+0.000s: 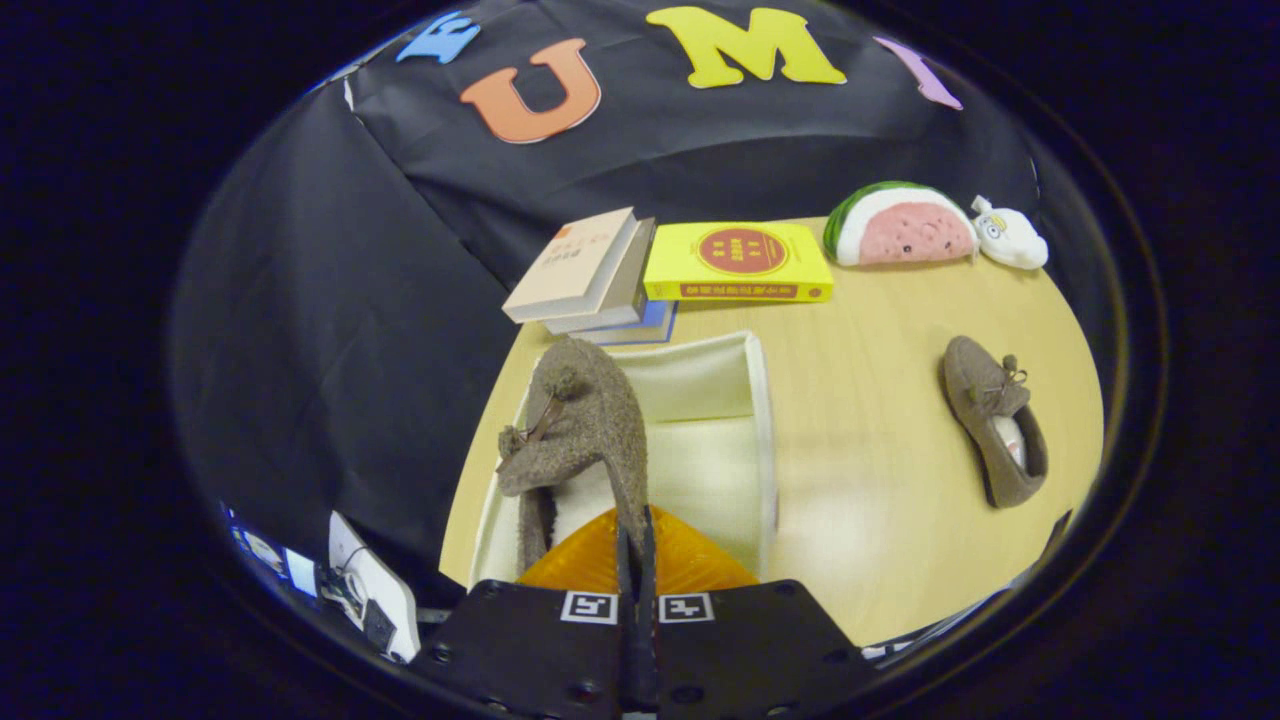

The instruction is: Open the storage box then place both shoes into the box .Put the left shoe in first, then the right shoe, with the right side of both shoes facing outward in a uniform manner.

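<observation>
The brown fuzzy slipper (585,425) hangs from the gripper (636,545), whose fingers are closed on the thin edge of its collar, so the shoe dangles just ahead of them with its long axis running up and away toward the books. It sits over the left half of the open cream storage box (762,440), its toe with the little bow pointing to the far wall of the box and its heel end low near the fingers; whether the sole already touches the box floor cannot be told. The coming move turns on this: the box lies directly below and ahead of the fingers, so the shoe looks ready to be lowered and let go along the left wall, leaving the right half free. The 2nd slipper (995,432) lies on the bench (880,520) well apart to the right, toe pointing away. Beyond the box rest a stack of books (590,275), a yellow book (738,262), a watermelon plush (900,228) and a small white plush (1010,238).
</observation>
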Motion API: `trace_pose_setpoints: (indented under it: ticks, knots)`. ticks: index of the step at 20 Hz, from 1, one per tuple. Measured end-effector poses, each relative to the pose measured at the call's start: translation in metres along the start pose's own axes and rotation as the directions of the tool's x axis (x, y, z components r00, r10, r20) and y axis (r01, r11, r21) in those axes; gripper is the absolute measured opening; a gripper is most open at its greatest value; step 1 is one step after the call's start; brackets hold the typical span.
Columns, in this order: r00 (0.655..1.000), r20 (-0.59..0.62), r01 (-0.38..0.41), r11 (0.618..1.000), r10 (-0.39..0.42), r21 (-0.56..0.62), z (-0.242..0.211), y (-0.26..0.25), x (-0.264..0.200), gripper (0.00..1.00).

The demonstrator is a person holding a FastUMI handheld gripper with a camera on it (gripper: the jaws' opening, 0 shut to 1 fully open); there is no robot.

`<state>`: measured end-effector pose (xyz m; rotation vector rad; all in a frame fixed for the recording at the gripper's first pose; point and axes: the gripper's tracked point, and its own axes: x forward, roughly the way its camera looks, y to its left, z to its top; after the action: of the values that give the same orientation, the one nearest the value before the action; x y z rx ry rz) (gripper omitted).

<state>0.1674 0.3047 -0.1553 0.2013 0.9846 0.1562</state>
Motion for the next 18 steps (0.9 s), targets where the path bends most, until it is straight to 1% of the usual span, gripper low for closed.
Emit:
trace_pose_setpoints:
  ticks: [4, 8, 10, 13, 15, 18]
  knots:
    - [0.996, -0.041, 0.08, 0.996, -0.078, 0.041, -0.022, 0.005, 0.037, 0.0]
    - [0.988, -0.088, 0.132, 0.987, -0.124, 0.088, -0.035, 0.013, 0.063, 0.0]
    - [0.984, -0.113, 0.144, 0.987, -0.135, 0.076, -0.041, 0.018, 0.071, 0.01]
    - [0.976, -0.179, 0.14, 0.988, -0.126, 0.068, -0.056, 0.026, 0.084, 0.02]
    - [0.965, -0.228, 0.141, 0.99, -0.13, 0.03, -0.064, 0.027, 0.09, 0.03]
    - [0.962, -0.239, 0.137, 0.99, -0.129, 0.018, -0.065, 0.027, 0.089, 0.03]
